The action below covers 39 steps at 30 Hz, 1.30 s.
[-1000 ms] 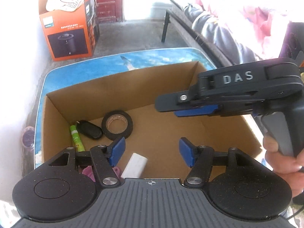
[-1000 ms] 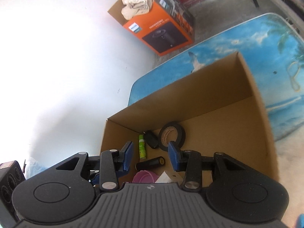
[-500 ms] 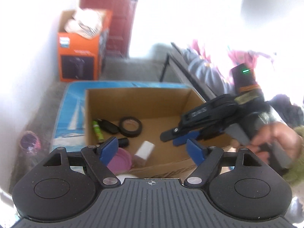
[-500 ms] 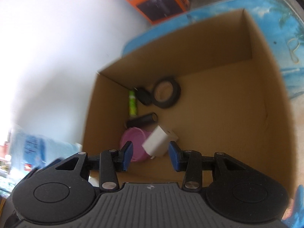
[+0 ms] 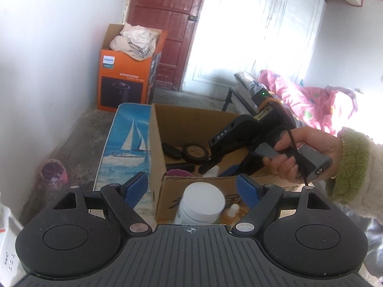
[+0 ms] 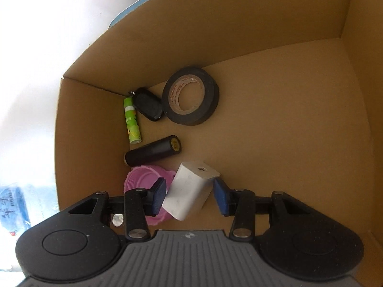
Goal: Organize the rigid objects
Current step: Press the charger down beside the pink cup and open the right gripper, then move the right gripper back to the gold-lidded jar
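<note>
An open cardboard box [image 6: 239, 35] [image 5: 182, 119] holds a black tape roll [image 6: 210, 95], a black key fob [image 6: 147, 105], a green tube [image 6: 131, 122], a black cylinder [image 6: 153, 154], a pink lid [image 6: 141, 181] and a white block [image 6: 189, 191]. My right gripper [image 6: 190, 195] [image 5: 216, 167] points down into the box and straddles the white block, which leans on the pink lid. Its jaws are opening a little, with a gap at the right pad. My left gripper [image 5: 191, 187] stands open outside the box's near wall, above a white-capped bottle [image 5: 202, 201].
The box sits on a table with a sailboat print [image 5: 129, 143]. A small dropper bottle [image 5: 233, 209] stands beside the white-capped one. An orange carton [image 5: 124, 83] is on the floor behind, a pink-topped bottle [image 5: 53, 174] at left and a bed with a pink blanket [image 5: 311, 100] at right.
My left gripper has drawn back out of the box, tilted up and opened wider. My right gripper has dropped into the box and now straddles the white block.
</note>
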Tool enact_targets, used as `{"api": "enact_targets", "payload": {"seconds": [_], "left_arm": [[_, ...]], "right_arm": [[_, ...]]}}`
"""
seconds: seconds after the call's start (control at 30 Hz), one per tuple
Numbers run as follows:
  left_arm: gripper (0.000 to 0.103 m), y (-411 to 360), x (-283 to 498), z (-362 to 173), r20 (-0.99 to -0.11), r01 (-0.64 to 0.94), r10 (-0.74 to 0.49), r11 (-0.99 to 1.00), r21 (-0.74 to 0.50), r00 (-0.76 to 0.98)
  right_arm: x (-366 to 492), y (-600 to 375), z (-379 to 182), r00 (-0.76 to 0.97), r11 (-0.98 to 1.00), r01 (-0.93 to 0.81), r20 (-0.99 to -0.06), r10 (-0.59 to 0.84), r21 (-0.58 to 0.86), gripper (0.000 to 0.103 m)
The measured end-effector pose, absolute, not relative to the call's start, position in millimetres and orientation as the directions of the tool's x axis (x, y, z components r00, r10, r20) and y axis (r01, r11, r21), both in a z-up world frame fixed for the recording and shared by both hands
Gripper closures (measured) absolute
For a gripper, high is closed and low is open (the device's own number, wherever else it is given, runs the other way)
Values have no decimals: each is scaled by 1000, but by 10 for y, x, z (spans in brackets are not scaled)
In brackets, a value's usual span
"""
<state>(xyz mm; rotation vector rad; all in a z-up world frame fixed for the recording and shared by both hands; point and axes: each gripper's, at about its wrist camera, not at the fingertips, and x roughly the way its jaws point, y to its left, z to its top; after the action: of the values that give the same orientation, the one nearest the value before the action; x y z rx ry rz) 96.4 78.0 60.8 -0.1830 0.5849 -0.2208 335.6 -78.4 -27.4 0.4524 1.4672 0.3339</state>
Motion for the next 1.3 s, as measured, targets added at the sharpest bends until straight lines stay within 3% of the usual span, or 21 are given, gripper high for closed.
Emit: {"api": "enact_targets", "payload": {"seconds": [0.33,0.93,1.3], "left_arm": [[22,1009,980,487,-527,128,-268,949,-287,807],[22,956,896,437,-547,125,-273,948,-293,792],[22,809,736,441,-573,168,-269,960,-224,774]], "right_arm": [[3499,-826,-154,156,862,-55,-849,506,504,68],[3625,-1555,-8,191,893,34,-880,435,449,65],[3683,-1096,50,160,896,-145,-883,440,420,64]]}}
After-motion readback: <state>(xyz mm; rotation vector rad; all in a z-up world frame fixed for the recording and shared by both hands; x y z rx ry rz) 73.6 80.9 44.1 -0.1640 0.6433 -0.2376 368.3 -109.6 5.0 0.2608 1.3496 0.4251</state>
